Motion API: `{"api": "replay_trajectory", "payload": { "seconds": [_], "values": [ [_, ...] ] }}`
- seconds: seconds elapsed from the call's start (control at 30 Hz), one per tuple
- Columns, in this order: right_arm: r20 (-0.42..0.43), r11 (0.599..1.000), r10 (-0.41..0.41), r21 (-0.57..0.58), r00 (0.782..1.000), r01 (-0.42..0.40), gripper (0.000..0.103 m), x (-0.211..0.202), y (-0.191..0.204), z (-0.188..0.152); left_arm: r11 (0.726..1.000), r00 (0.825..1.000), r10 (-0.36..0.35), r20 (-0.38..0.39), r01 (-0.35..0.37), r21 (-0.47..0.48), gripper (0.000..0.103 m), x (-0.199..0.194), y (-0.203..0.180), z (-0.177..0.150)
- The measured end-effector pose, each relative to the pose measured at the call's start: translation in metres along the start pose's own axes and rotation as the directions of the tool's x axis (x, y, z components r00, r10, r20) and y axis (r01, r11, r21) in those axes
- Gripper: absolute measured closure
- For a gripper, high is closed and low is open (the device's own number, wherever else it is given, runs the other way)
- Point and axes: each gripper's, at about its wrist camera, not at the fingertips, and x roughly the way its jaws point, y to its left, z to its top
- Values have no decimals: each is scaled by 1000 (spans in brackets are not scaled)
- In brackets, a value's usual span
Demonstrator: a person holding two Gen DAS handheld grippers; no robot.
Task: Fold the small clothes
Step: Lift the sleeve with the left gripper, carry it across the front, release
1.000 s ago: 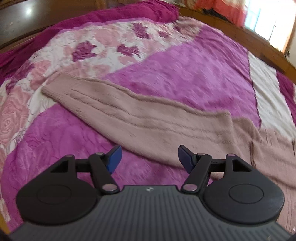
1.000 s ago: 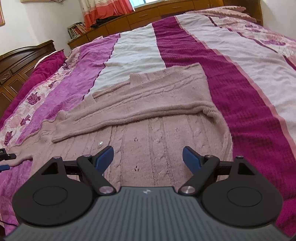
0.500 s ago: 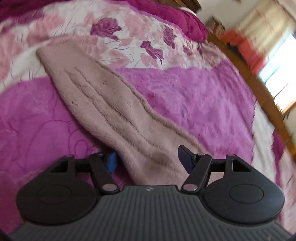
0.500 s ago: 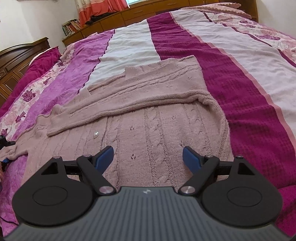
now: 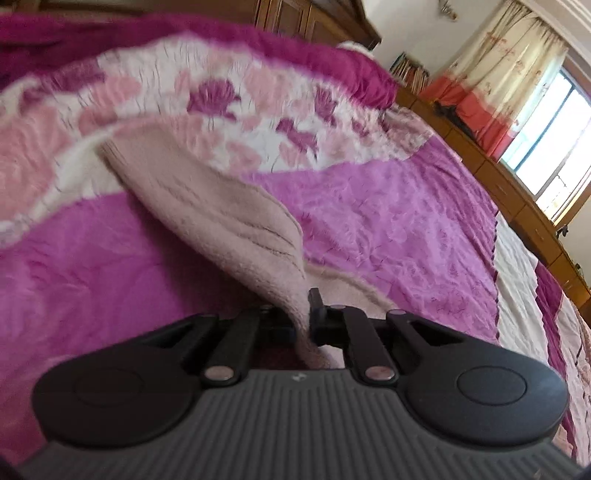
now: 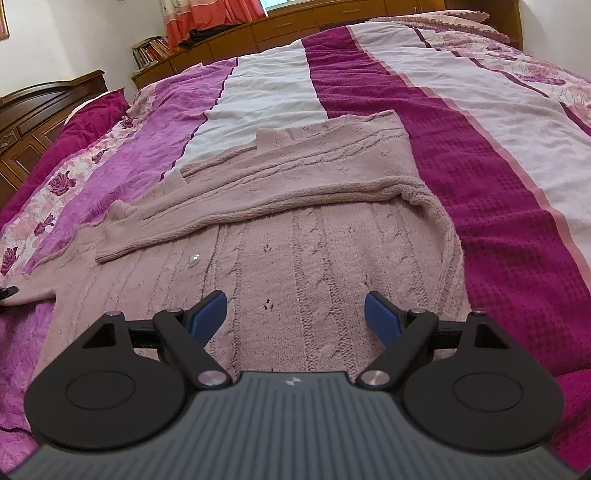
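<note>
A dusty-pink cable-knit sweater lies flat on the bed, one sleeve folded across its chest. Its other sleeve stretches out over the purple and floral quilt in the left wrist view. My left gripper is shut on that sleeve, and the knit is pinched into a ridge between the pads. The sleeve's cuff end rests on the quilt farther away. My right gripper stands open just above the sweater's lower body, with nothing between its blue pads.
The bed is covered by a striped quilt in magenta, white and purple. A dark wooden headboard stands at the left. A long wooden dresser and a curtained window line the far wall.
My left gripper closed onto the sleeve, which now rises in a pinched fold between the pads, and its view rolled and shifted. The right gripper has barely moved.
</note>
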Motion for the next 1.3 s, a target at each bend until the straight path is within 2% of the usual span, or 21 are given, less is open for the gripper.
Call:
{"api": "replay_trajectory", "payload": {
  "seconds": [0.13, 0.33, 0.47, 0.53, 0.6, 0.67, 0.83, 0.87, 0.9, 0.93, 1.1, 1.3],
  "values": [
    [0, 1000, 3, 4, 1000, -3, 16, 1, -1, -1, 1000, 1000, 5, 11, -5, 3, 95, -16, 0, -3],
    [4, 1000, 5, 11, 1000, -5, 16, -1, -4, -3, 997, 998, 58, 12, -59, 47, 95, -22, -3, -19],
    [6, 1000, 4, 13, 1000, -4, 16, -2, -6, -2, 998, 998, 56, -15, -56, -2, 92, -16, 8, -20],
    [5, 1000, 4, 13, 1000, -4, 16, -1, -6, -2, 999, 999, 43, 1, -43, -17, 83, -15, 12, -17],
    [3, 1000, 3, 12, 1000, -3, 16, -1, -6, -3, 998, 998, 63, 22, -63, -15, 56, -12, 13, -13],
    [0, 1000, 1, 8, 1000, -1, 16, 0, -5, -3, 997, 996, 77, 37, -77, -14, 50, -8, 12, -10],
    [-4, 1000, -2, -3, 1000, 2, 16, 1, -3, -4, 995, 995, 97, 11, -97, -5, 51, 10, 13, -5],
    [-3, 1000, -1, -1, 1000, 1, 16, 1, -2, -4, 995, 995, 98, 11, -98, 12, 58, 11, 11, -5],
    [-3, 1000, -1, -1, 1000, 1, 16, 1, -2, -4, 995, 996, 90, 11, -90, 35, 76, 11, 8, -4],
    [-2, 1000, -2, 1, 1000, 2, 16, 2, -2, -4, 996, 997, 74, 0, -74, 53, 84, 11, 6, -4],
    [-1, 1000, 0, 12, 1000, 0, 16, 4, -5, -3, 994, 998, -54, 9, 53, 96, 87, -6, -10, 1],
    [2, 1000, 5, 15, 1000, -5, 16, 4, -7, -3, 976, 983, -176, 53, 167, 138, 87, -34, -54, 9]
  ]
}}
